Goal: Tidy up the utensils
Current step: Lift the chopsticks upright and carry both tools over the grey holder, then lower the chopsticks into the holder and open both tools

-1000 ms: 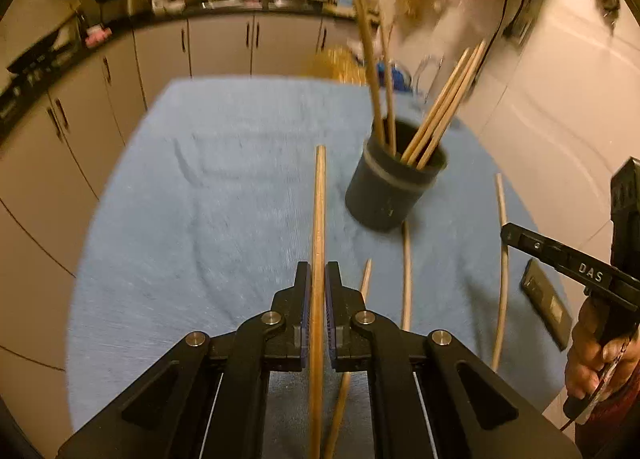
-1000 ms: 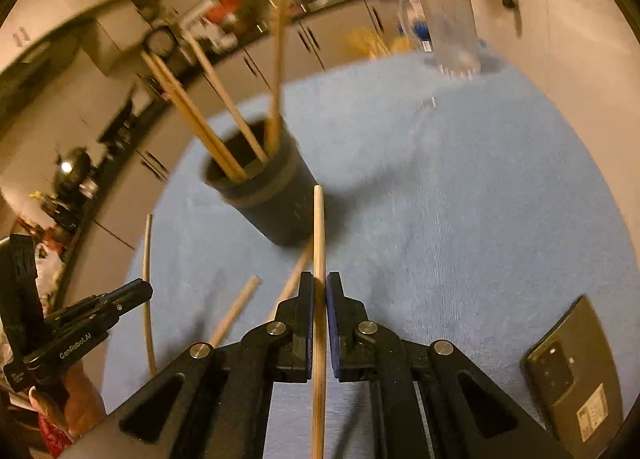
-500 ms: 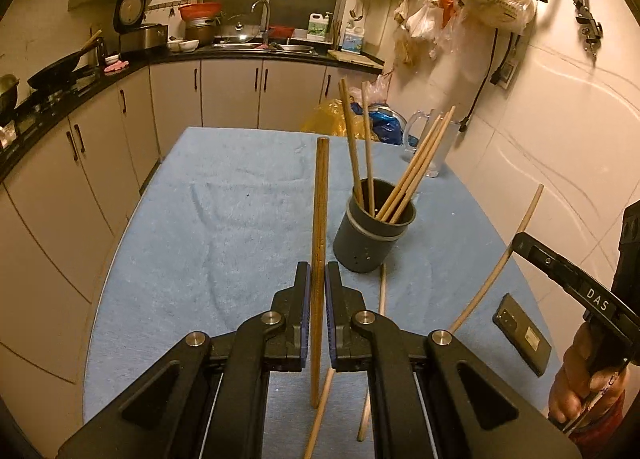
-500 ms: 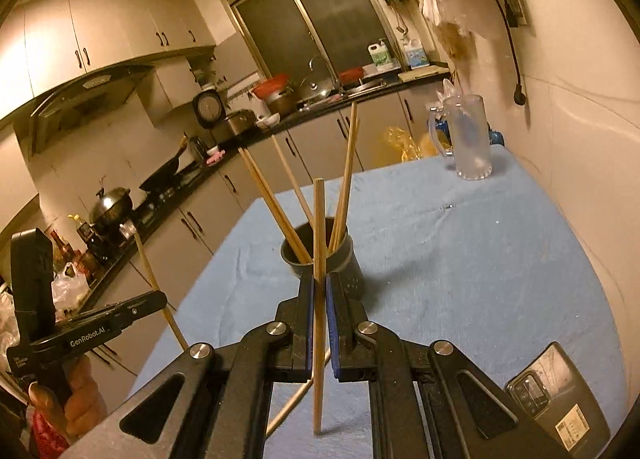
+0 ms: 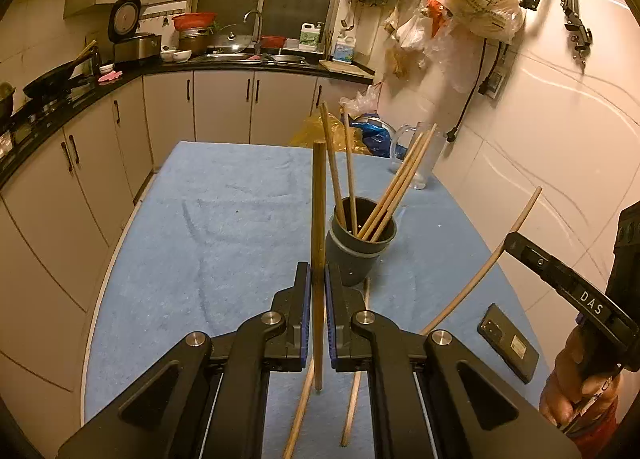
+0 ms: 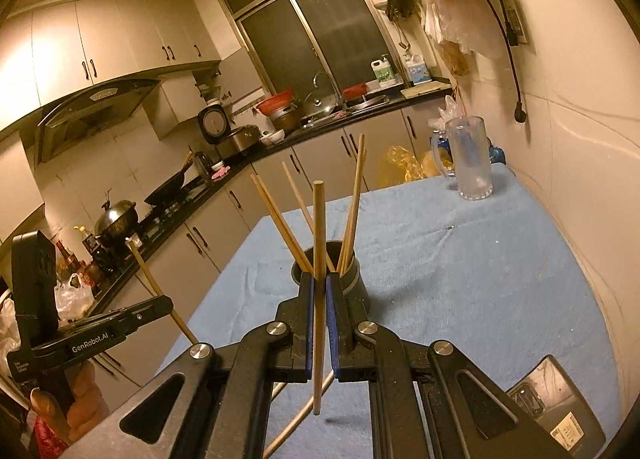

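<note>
Chopsticks clamped upright, L fingers (image 5: 318, 291) & R fingers (image 6: 319, 295), holder (image 5: 357, 249) base partly hidden.

Wooden chopsticks (image 5: 390, 195) lean in a dark holder (image 5: 356, 255); two more (image 5: 354, 399) lie flat beside it.

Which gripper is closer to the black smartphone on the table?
Right: the right gripper hangs just left of the black smartphone; the left gripper is farther left.

"DAS" on right hand-held gripper (image 5: 592, 305), "GenRobot.AI" on left hand-held gripper (image 6: 90, 343)
</note>
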